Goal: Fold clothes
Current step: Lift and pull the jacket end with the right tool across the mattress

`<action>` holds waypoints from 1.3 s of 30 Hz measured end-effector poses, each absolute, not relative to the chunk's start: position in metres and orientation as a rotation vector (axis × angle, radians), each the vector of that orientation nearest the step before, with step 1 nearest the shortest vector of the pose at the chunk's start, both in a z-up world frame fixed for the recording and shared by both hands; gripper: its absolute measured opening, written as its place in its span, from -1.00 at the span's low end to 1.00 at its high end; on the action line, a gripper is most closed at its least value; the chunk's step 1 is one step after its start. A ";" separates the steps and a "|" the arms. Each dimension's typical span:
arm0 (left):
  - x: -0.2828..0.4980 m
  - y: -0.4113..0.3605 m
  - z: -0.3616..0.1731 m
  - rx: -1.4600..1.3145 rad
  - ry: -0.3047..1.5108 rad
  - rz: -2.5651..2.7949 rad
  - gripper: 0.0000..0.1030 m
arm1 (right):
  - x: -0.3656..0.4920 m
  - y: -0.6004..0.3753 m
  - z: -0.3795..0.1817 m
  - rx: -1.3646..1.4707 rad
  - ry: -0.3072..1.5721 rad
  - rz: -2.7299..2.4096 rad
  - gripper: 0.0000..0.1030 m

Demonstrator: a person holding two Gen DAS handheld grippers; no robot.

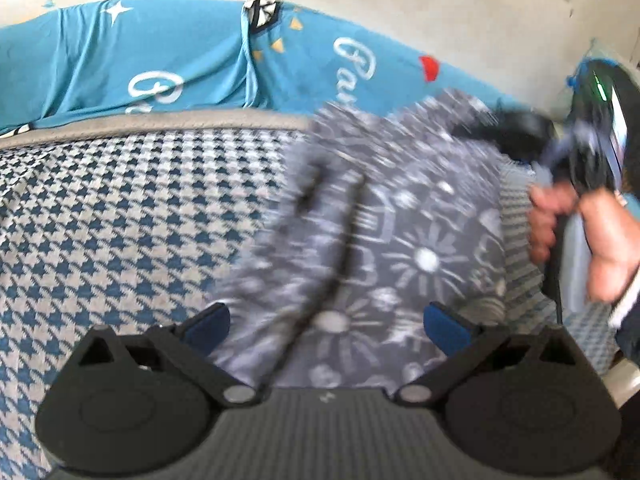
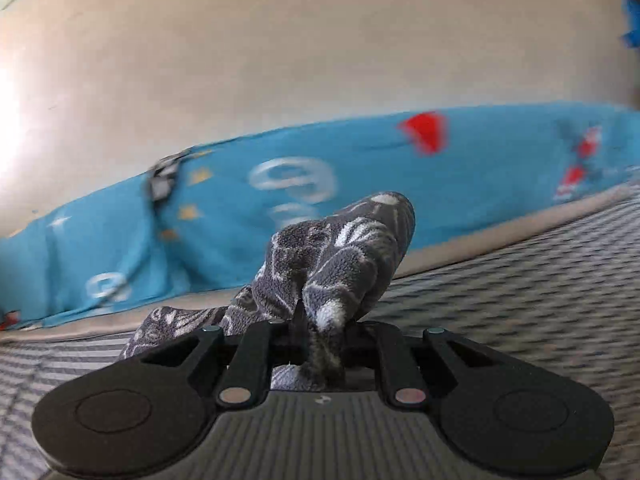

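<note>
A houndstooth cover (image 1: 120,208) is spread over the bed. A blue printed sheet (image 1: 160,56) is draped behind it against a pale wall (image 2: 320,40).

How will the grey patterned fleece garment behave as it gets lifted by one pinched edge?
Likely floppy: the grey fleece garment bunches and droops from the right tool. Probably light, since one pinch carries it. Its fuzzy pile should resist slipping.

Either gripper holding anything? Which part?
Right gripper is shut on a bunched edge of the grey patterned garment. Left gripper is open, holding nothing.
</note>
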State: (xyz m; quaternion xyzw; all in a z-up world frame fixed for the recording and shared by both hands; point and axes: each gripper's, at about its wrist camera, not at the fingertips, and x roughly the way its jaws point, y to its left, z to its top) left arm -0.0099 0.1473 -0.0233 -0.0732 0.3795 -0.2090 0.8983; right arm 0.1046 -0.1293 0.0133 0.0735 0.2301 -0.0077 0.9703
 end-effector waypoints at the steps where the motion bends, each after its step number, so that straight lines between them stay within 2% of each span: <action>1: -0.010 0.150 -0.021 -0.164 0.776 -0.441 1.00 | 0.095 -0.143 0.017 0.139 0.457 -0.050 -0.76; 6: -0.010 0.161 -0.016 -0.160 0.736 -0.431 1.00 | 0.048 -0.201 0.032 0.120 0.494 -0.217 -0.73; 9: -0.017 0.152 -0.016 -0.121 0.735 -0.419 1.00 | 0.032 -0.224 0.030 0.101 0.553 -0.272 -0.45; 11: -0.021 0.143 -0.015 -0.102 0.737 -0.420 1.00 | 0.024 -0.228 0.034 0.092 0.558 -0.261 -0.17; 14: -0.027 0.137 -0.016 -0.076 0.736 -0.425 1.00 | 0.004 -0.218 0.047 -0.035 0.476 -0.263 -0.06; 17: -0.030 0.135 -0.018 -0.061 0.741 -0.415 1.00 | -0.010 -0.205 0.056 -0.070 0.422 -0.163 -0.04; 21: -0.028 0.142 -0.020 -0.091 0.751 -0.387 1.00 | -0.018 -0.186 0.055 -0.011 0.462 0.119 -0.05; 26: -0.029 0.152 -0.021 -0.115 0.761 -0.351 1.00 | -0.024 -0.145 0.048 -0.110 0.496 0.372 -0.27; 29: -0.029 0.156 -0.022 -0.124 0.773 -0.341 1.00 | -0.026 -0.127 0.041 -0.137 0.538 0.476 -0.32; 39: -0.030 0.158 -0.022 -0.128 0.792 -0.326 1.00 | -0.024 -0.082 0.008 -0.316 0.611 0.548 -0.31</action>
